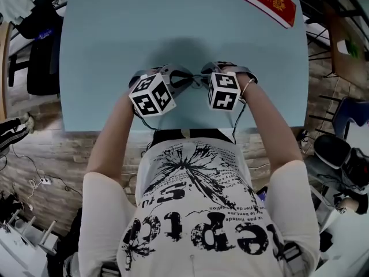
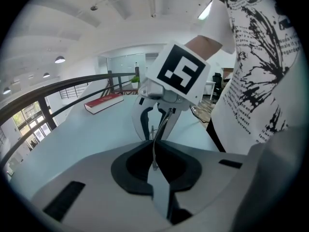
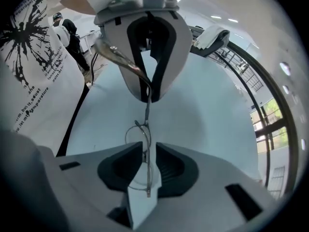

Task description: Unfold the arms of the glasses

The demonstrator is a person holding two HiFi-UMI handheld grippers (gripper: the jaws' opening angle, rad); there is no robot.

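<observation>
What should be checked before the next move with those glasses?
1. Left gripper clamped on the glasses: ok, its jaws are shut on the thin wire.
2. Right gripper gripping: not ok, its jaws stand apart and the frame sits loose between them.
3. Both arms unfolded: cannot tell, the glasses show edge-on.
4. Book out of the way: ok, it lies at the table's far corner.
5. Both grippers over the table: ok.
</observation>
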